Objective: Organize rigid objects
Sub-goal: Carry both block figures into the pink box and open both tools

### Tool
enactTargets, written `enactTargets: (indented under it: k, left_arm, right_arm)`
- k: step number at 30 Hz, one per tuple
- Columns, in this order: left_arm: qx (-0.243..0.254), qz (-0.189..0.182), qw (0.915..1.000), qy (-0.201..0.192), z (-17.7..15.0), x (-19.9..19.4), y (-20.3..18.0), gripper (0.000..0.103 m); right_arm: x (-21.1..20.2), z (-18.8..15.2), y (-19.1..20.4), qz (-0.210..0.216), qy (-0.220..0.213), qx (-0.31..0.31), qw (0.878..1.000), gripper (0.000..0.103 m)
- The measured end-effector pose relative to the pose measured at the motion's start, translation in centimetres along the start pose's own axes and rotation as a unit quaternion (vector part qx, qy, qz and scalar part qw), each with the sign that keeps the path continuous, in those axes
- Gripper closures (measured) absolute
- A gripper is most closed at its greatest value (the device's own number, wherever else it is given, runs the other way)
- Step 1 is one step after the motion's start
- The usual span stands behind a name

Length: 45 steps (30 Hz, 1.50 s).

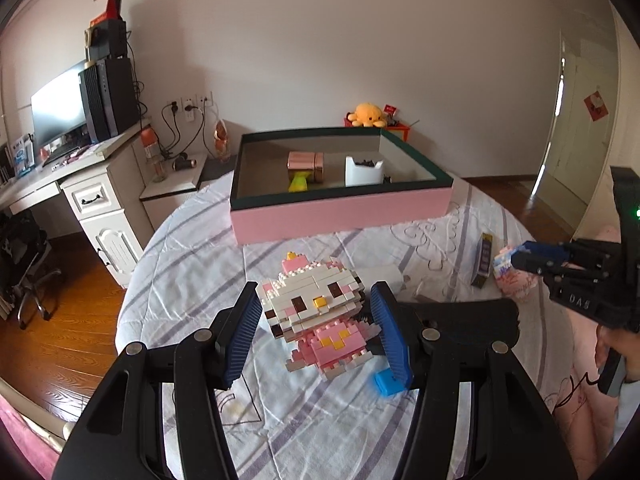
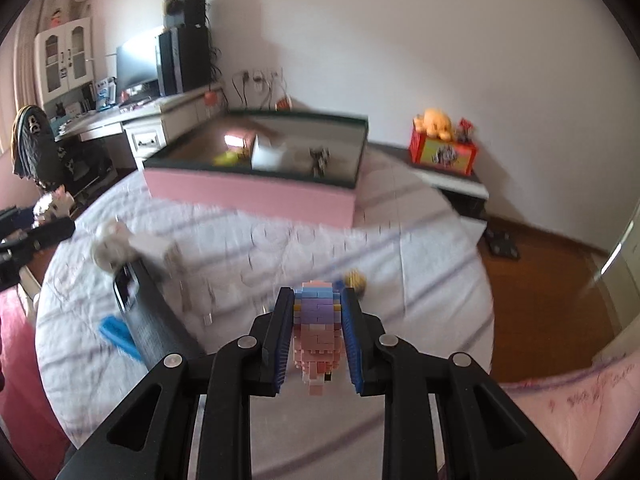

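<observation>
At the far left stands a white desk (image 1: 86, 168) carrying a monitor (image 1: 60, 108) and a black computer tower (image 1: 110, 98). Right of it, the bed's white quilt with purple stripes (image 1: 192, 276) fills the middle. At its far end sits a shallow pink box with a dark green rim (image 1: 340, 210), holding a rose-gold tin (image 1: 306, 164), a yellow-green item (image 1: 298, 184) and a white holder (image 1: 364, 172).

Nearer the camera, the left gripper (image 1: 316, 330) is clenched on a white-and-pink brick-built cat figure (image 1: 316, 312); its blue pads press both sides of the figure, which is held above the quilt. A small blue block (image 1: 386, 384) lies on the quilt beside the right-hand pad.

Further right, a small dark carton (image 1: 484, 260) rests on the quilt. At the right edge, the right gripper (image 2: 316, 336) grasps a pink, purple and blue brick-built figure (image 2: 318, 332), pinched tightly between its pads over the quilt, in front of the box. Beyond the box an orange plush octopus (image 1: 366, 115) sits on a red container (image 2: 442, 154).
</observation>
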State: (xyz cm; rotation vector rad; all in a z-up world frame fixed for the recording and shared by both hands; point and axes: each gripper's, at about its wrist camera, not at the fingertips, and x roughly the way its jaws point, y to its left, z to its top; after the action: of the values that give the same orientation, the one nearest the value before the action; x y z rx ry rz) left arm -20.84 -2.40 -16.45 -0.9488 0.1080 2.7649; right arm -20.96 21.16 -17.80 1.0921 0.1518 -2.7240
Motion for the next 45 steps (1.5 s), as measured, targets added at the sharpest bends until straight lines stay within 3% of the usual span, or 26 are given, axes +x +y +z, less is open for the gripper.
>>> enactTargets:
  k: [12, 17, 28, 37, 45]
  left_arm:
    - [0.001, -0.002, 1.0000, 0.004, -0.2, -0.1, -0.1, 0.046]
    - [0.002, -0.002, 1.0000, 0.001, 0.1, -0.3, 0.0, 0.046]
    - [0.021, -0.006, 0.9992, -0.033, 5.5, 0.5, 0.4, 0.046]
    - [0.040, -0.011, 0.9991, -0.009, 12.8, 7.5, 2.4, 0.046]
    - [0.033, 0.008, 0.9984, 0.045, 15.0, 15.5, 4.7, 0.046]
  right_arm:
    - [1.2, -0.4, -0.4, 0.002, 0.015, -0.002, 1.000, 0.079]
    - [0.8, 0.0, -0.8, 0.009, 0.002, 0.002, 1.000, 0.079]
    - [-1.5, 6.1, 0.9, 0.010, -0.048, -0.048, 0.998, 0.079]
    - [1.9, 14.3, 2.3, 0.056, -0.060, -0.075, 0.994, 0.079]
    - [9.7, 19.1, 3.3, 0.049, -0.025, -0.095, 0.994, 0.079]
